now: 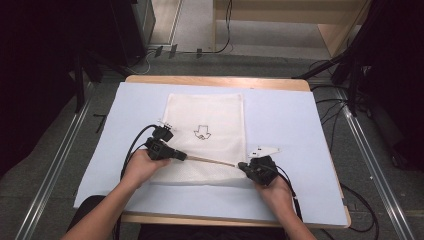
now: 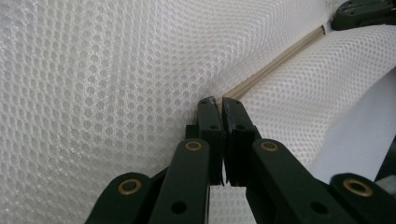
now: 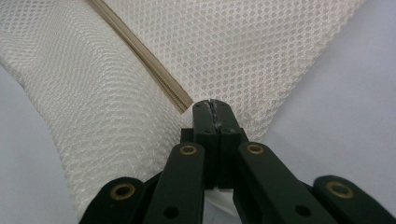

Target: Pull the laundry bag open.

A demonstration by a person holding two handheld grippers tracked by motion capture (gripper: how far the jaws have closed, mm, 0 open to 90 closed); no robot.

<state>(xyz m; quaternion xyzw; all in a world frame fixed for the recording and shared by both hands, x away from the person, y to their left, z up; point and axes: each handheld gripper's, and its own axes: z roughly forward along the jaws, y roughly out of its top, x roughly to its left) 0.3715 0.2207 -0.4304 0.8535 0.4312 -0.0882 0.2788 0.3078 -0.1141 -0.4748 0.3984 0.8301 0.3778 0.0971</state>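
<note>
A white mesh bag [image 1: 205, 112] with a small arrow print [image 1: 201, 133] lies flat on the pale blue mat [image 1: 285, 115]. Its near edge carries a beige zipper strip [image 1: 212, 161], lifted and stretched taut between my two grippers. At the strip's left end my left gripper [image 1: 184, 157] is shut on the bag; up close its jaws [image 2: 219, 100] pinch the mesh where the strip [image 2: 275, 63] begins. The right gripper [image 1: 242, 165] is shut on the right end, and in its own view the jaws [image 3: 214, 105] clamp the mesh corner beside the strip's end [image 3: 154, 74].
The mat covers a wooden table [image 1: 215, 80] whose edges show at the back and front. Black cables [image 1: 132, 147] trail from both grippers across the mat. Metal floor rails and dark stands flank the table. In the left gripper view the right gripper [image 2: 364, 11] shows at top right.
</note>
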